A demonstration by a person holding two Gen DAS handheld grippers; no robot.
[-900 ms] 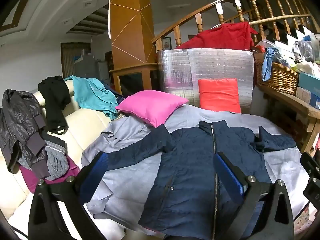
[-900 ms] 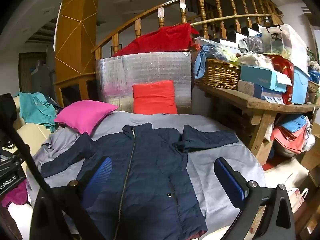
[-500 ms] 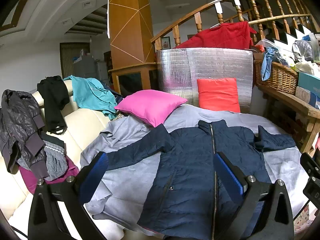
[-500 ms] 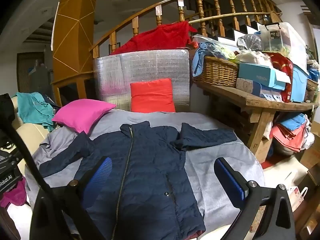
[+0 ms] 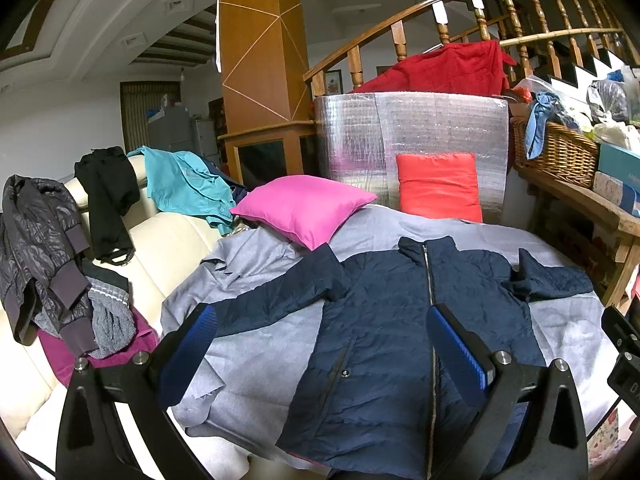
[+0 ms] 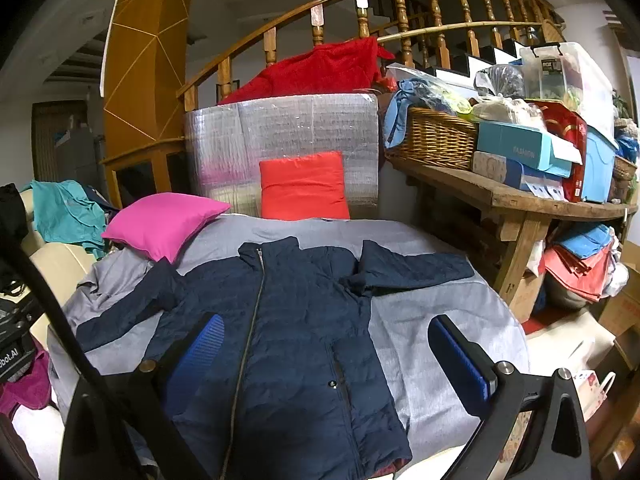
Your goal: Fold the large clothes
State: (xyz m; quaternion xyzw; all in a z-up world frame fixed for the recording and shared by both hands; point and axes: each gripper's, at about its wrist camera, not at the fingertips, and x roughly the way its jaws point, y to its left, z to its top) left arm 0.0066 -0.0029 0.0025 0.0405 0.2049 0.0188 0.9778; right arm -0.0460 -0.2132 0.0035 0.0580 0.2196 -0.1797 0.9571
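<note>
One navy quilted jacket [image 5: 384,320] lies spread on one grey sheet [image 5: 260,360]. Two cushions sit at the far end: one pink cushion [image 5: 304,208] to the left, one red cushion [image 5: 438,186] to the right. One silver foil panel [image 5: 408,128] stands behind them, with one red garment [image 5: 440,68] draped on top. One wicker basket [image 6: 436,140] sits on the wooden counter [image 6: 516,196] at right.

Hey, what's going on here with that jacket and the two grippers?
A person holds a gripper in each hand over a navy puffer jacket spread front-up, zipped, on a grey sheet, sleeves out to both sides. The left gripper and right gripper are both wide open above the jacket's lower half, gripping nothing. Folding has not started. A pink pillow lies past the collar.
</note>
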